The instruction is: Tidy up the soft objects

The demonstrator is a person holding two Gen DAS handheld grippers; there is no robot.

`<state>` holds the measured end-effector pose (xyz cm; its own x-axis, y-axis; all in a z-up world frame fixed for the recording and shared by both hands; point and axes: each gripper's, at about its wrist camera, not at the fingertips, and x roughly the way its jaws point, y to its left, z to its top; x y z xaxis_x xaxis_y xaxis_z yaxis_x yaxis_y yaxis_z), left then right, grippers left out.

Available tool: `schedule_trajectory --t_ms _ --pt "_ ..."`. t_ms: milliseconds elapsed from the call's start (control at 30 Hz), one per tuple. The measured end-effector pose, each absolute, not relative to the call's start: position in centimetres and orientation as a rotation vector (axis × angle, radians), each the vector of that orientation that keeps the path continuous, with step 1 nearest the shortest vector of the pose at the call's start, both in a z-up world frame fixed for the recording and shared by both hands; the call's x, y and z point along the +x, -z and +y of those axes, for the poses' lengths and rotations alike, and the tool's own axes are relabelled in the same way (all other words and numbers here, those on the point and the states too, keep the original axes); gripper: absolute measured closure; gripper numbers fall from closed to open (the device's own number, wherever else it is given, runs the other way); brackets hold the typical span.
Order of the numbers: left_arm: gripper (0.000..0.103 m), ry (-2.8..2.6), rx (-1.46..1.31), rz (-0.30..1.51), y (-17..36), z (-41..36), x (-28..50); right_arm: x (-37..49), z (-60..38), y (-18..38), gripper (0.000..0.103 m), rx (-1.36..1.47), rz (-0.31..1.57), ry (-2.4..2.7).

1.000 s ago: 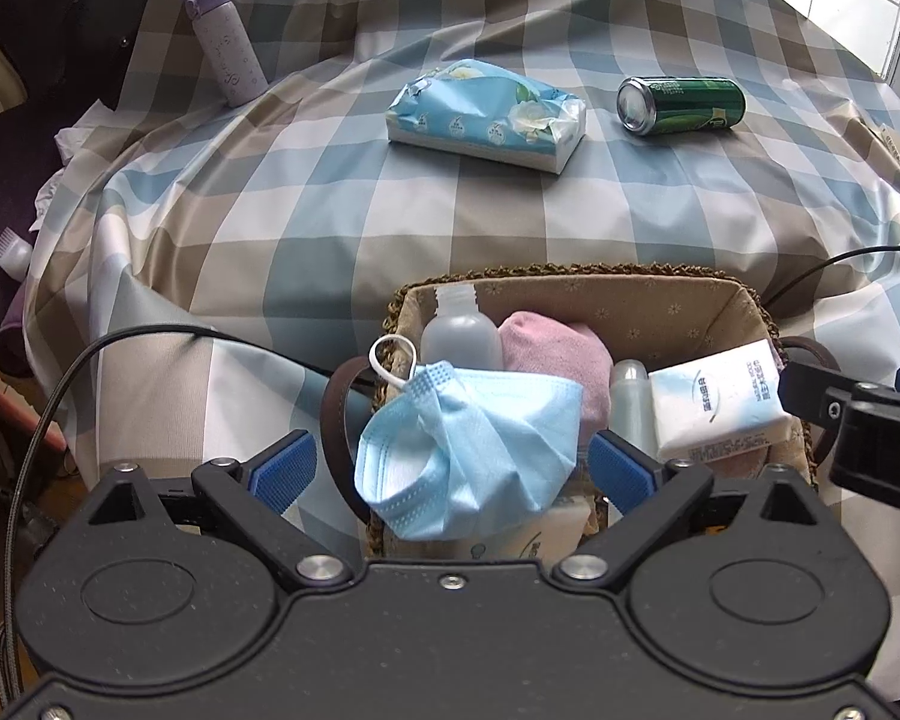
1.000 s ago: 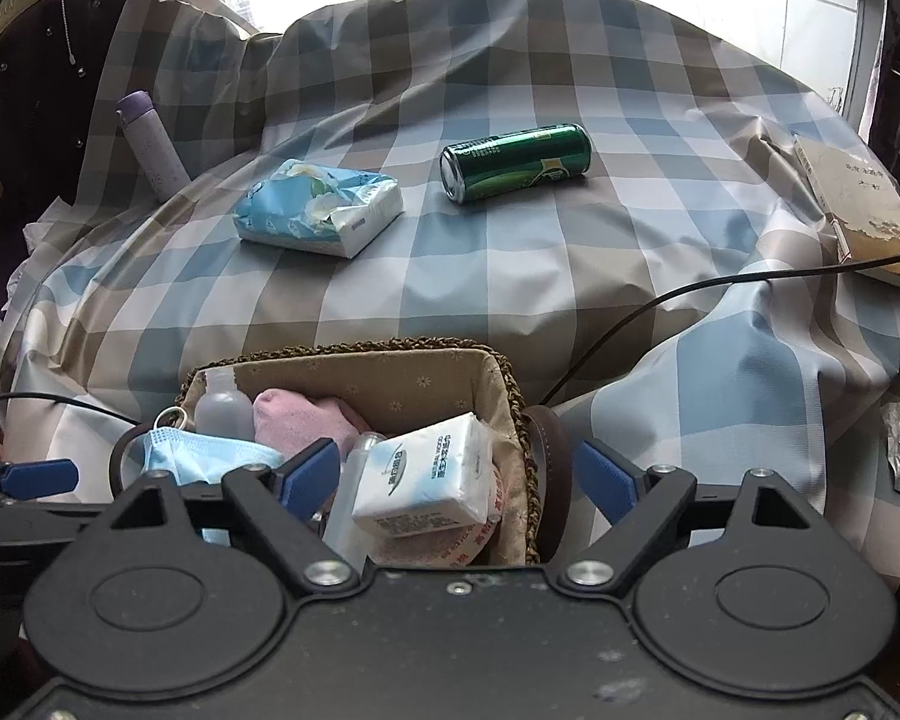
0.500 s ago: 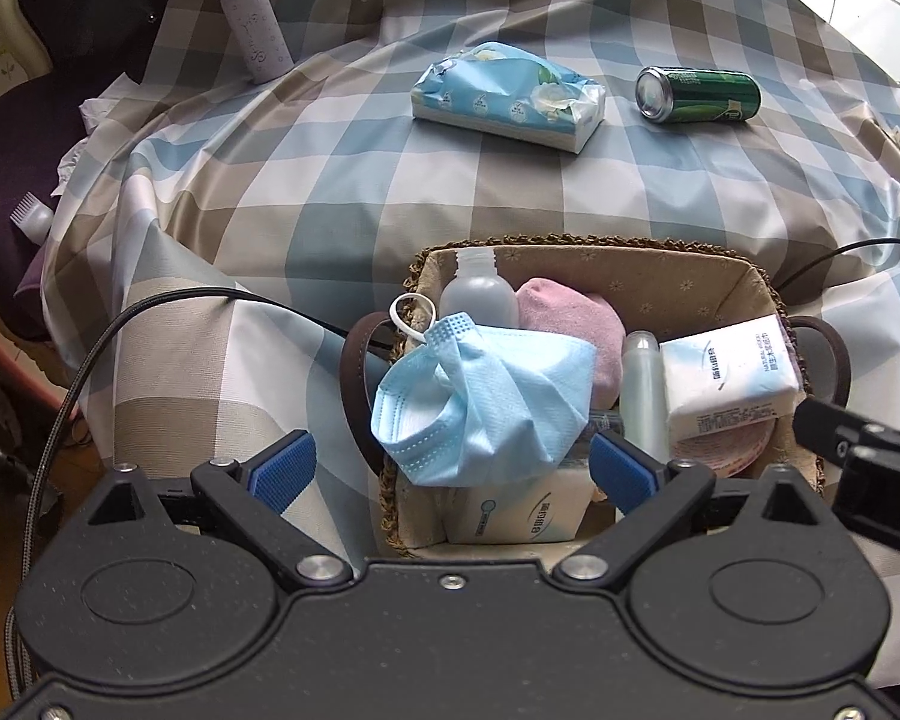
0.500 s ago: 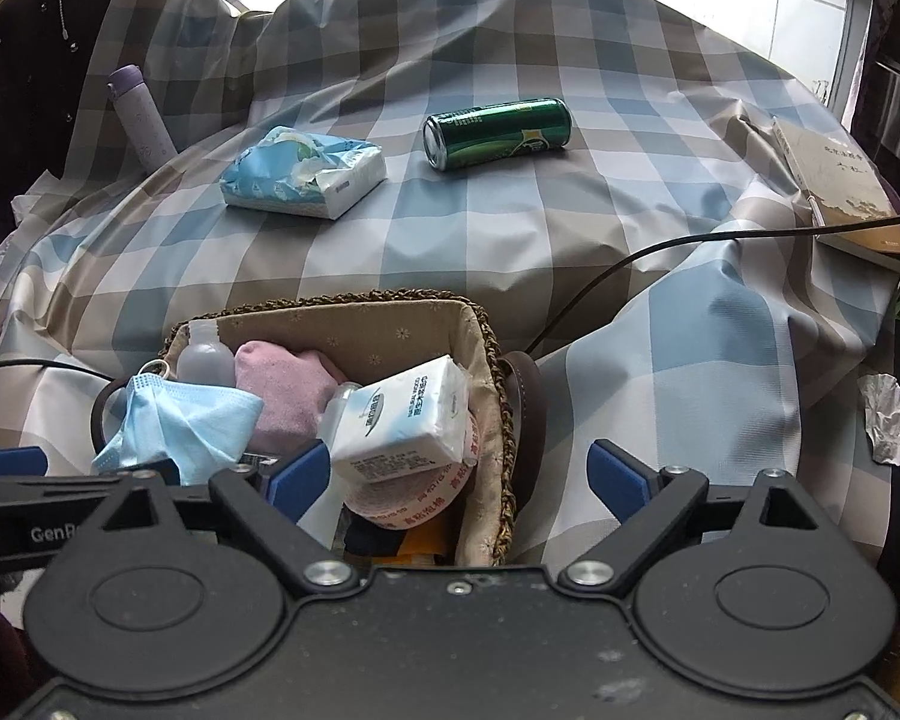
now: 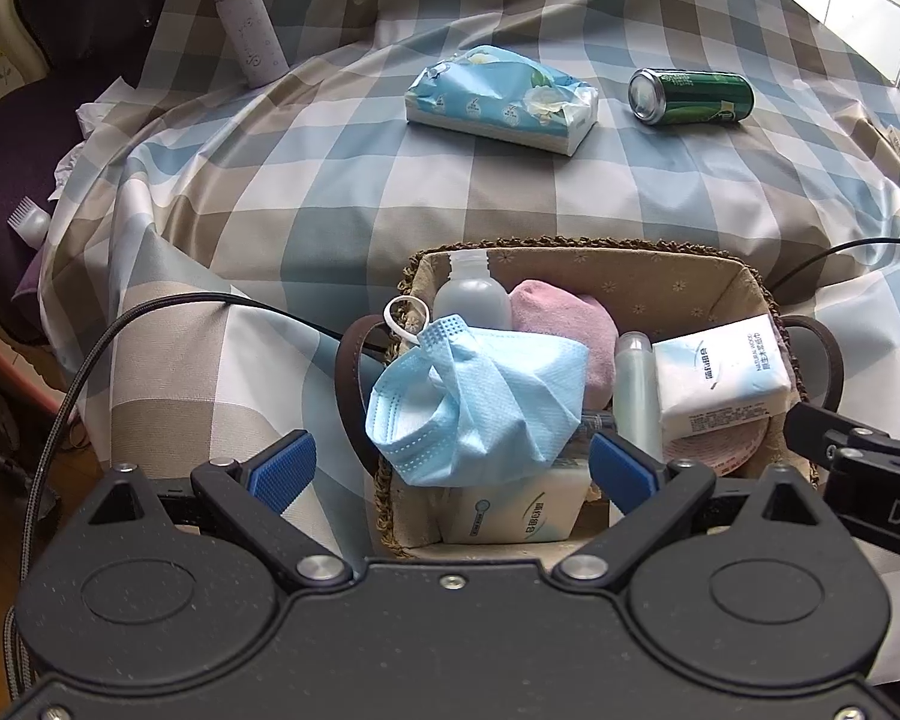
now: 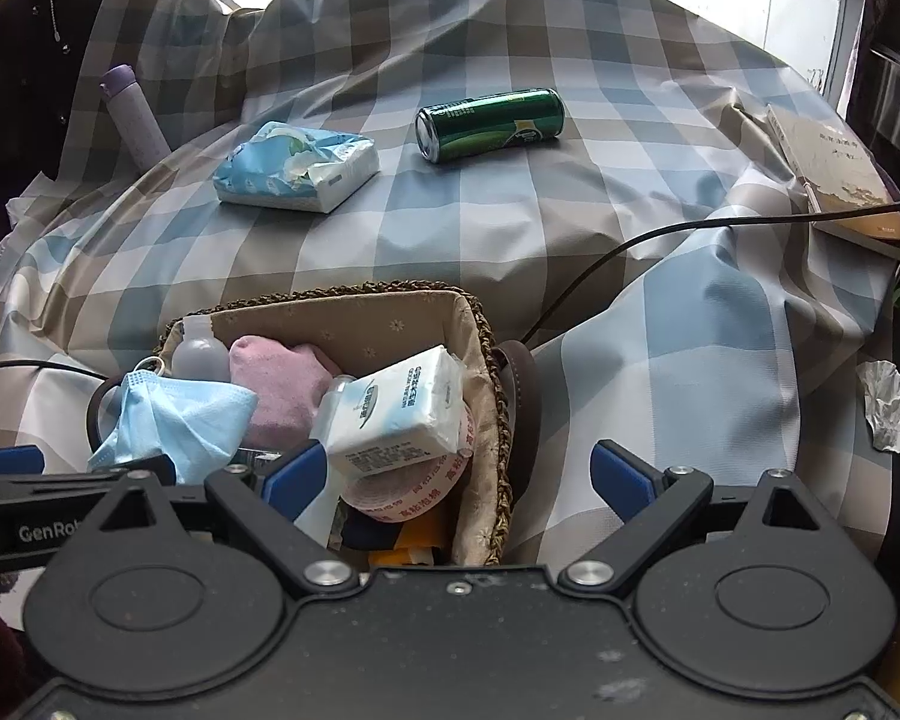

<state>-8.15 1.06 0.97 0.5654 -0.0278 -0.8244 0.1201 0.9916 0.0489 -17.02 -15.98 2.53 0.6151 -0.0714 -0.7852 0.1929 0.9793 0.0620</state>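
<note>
A woven basket (image 5: 576, 243) (image 6: 354, 294) sits on the checked cloth near me. It holds a blue face mask (image 5: 486, 402) (image 6: 174, 414), a pink cloth (image 5: 564, 318) (image 6: 282, 378), white tissue packs (image 5: 720, 372) (image 6: 402, 408) and small bottles (image 5: 471, 294). A blue tissue pack (image 5: 498, 99) (image 6: 297, 168) lies farther back on the cloth. My left gripper (image 5: 453, 471) is open and empty, just in front of the mask. My right gripper (image 6: 459, 477) is open and empty over the basket's right edge.
A green can (image 5: 690, 97) (image 6: 489, 125) lies on its side beside the blue tissue pack. A lilac flask (image 5: 249, 24) (image 6: 135, 117) stands at the back left. A book (image 6: 834, 177) lies at the right. Black cables (image 5: 168, 306) (image 6: 690, 228) cross the cloth.
Both grippers have drawn back and up from the basket, so more of the basket's contents show. Nothing on the cloth has moved. Both grippers stay open.
</note>
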Motion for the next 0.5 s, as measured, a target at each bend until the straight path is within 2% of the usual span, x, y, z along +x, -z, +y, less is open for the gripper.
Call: schedule_trajectory --t_ms 500 --pt "0.008 0.092 0.109 0.966 -0.94 0.92 -8.07 -16.69 -16.04 -2.24 0.008 0.149 0.914 0.156"
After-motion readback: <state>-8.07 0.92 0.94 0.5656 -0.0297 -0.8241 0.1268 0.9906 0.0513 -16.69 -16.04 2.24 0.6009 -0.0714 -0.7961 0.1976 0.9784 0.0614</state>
